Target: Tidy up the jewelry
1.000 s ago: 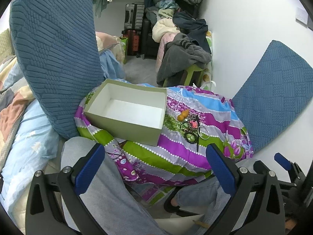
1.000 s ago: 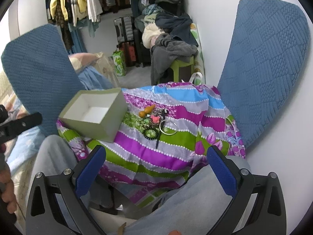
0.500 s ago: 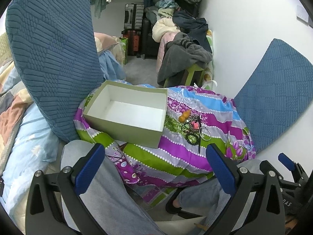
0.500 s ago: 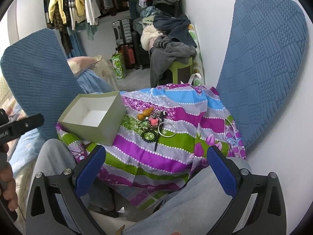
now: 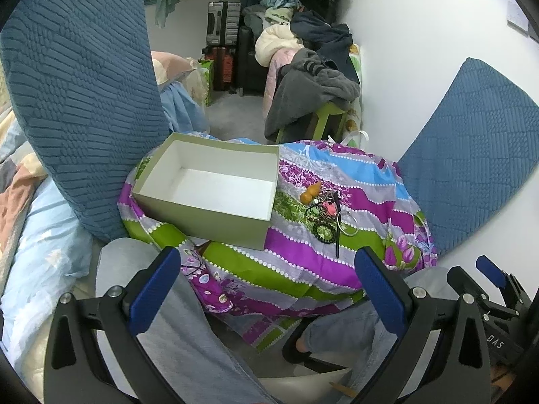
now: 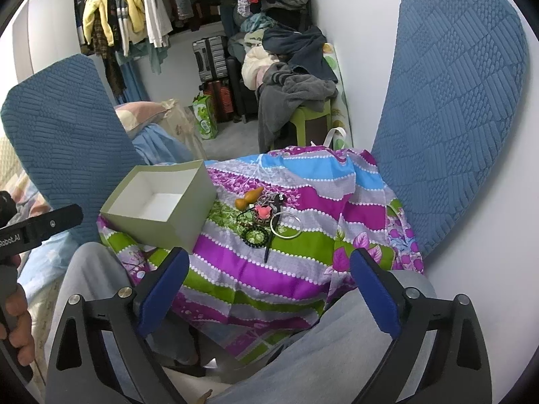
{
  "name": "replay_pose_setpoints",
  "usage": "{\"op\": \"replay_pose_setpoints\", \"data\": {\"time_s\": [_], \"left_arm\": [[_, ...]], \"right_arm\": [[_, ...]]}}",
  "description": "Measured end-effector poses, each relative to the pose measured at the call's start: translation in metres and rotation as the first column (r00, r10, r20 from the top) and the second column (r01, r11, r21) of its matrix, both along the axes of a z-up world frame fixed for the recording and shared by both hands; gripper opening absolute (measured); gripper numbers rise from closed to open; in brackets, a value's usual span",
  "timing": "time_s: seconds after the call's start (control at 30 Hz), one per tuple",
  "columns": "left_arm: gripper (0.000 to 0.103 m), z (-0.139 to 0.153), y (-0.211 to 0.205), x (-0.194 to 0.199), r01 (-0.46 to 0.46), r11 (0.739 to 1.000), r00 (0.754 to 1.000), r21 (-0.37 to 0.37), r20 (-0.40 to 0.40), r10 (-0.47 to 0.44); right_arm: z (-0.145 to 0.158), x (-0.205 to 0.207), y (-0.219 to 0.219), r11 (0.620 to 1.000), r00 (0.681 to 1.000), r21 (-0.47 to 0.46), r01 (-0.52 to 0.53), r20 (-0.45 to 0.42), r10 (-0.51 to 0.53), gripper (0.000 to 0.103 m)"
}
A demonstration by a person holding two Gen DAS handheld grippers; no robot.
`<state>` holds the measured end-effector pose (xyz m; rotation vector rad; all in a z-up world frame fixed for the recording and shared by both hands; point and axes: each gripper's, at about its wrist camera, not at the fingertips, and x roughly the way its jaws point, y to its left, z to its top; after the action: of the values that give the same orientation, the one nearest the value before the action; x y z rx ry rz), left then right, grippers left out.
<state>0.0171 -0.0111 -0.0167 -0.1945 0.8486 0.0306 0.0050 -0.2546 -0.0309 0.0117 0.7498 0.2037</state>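
A small pile of jewelry [image 5: 325,210] lies on a striped floral cloth [image 5: 296,256]: an orange gourd charm [image 5: 310,193], a pink piece, a black beaded ring and a silver bangle [image 5: 348,225]. The pile also shows in the right wrist view [image 6: 266,215]. An empty green box [image 5: 209,185] with a white inside stands left of it, also seen in the right wrist view [image 6: 158,207]. My left gripper [image 5: 266,289] is open and empty, held back over my lap. My right gripper [image 6: 266,293] is open and empty, also short of the cloth.
Blue quilted cushions [image 5: 81,77] [image 6: 451,101] flank the cloth-covered surface. My knees in grey trousers [image 6: 323,353] are just below the grippers. A white wall [image 5: 421,33] is on the right. Clothes piled on a green stool [image 6: 303,114] and suitcases stand behind.
Both grippers have drifted slightly; the view of the box and jewelry has shifted a little. Both stay open and nothing on the cloth has moved.
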Motion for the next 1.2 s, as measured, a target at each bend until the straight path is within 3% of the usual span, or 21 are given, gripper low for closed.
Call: {"op": "replay_pose_setpoints", "data": {"time_s": [0.27,0.53,0.63,0.73,0.87,0.93,1.07,1.2], "left_arm": [[0.102,-0.008,-0.008,0.008,0.021,1.0,1.0,-0.008,-0.003,-0.021],[0.102,-0.021,-0.024,0.028,0.093,0.994,0.995,-0.058,-0.012,-0.094],[0.091,-0.029,-0.031,0.043,0.132,0.985,0.991,-0.114,-0.019,-0.135],[0.082,-0.038,-0.033,0.058,0.15,0.976,0.987,-0.155,-0.029,-0.157],[0.075,-0.051,-0.041,0.082,0.18,0.961,0.98,-0.208,-0.046,-0.194],[0.065,-0.058,-0.044,0.091,0.191,0.956,0.976,-0.225,-0.059,-0.209],[0.063,-0.071,-0.053,0.113,0.211,0.943,0.968,-0.256,-0.079,-0.238],[0.055,-0.084,-0.068,0.137,0.248,0.929,0.956,-0.275,-0.088,-0.281]], "right_arm": [[-0.008,0.005,-0.006,1.0,1.0,-0.005,0.001,0.0,-0.001,0.095],[-0.037,0.037,-0.006,1.0,1.0,-0.002,-0.024,-0.001,0.024,0.095],[-0.052,0.051,-0.01,0.999,1.0,0.026,-0.026,-0.004,0.026,0.095],[-0.069,0.067,-0.012,0.999,0.999,0.028,-0.039,-0.008,0.039,0.087],[-0.087,0.09,-0.016,0.996,0.997,0.04,-0.074,-0.01,0.075,0.085],[-0.094,0.099,-0.017,0.996,0.997,0.042,-0.082,0.001,0.082,0.085],[-0.118,0.125,-0.018,0.99,0.991,0.056,-0.13,0.008,0.13,0.086],[-0.141,0.151,-0.016,0.985,0.987,0.078,-0.152,-0.04,0.156,0.086]]}}
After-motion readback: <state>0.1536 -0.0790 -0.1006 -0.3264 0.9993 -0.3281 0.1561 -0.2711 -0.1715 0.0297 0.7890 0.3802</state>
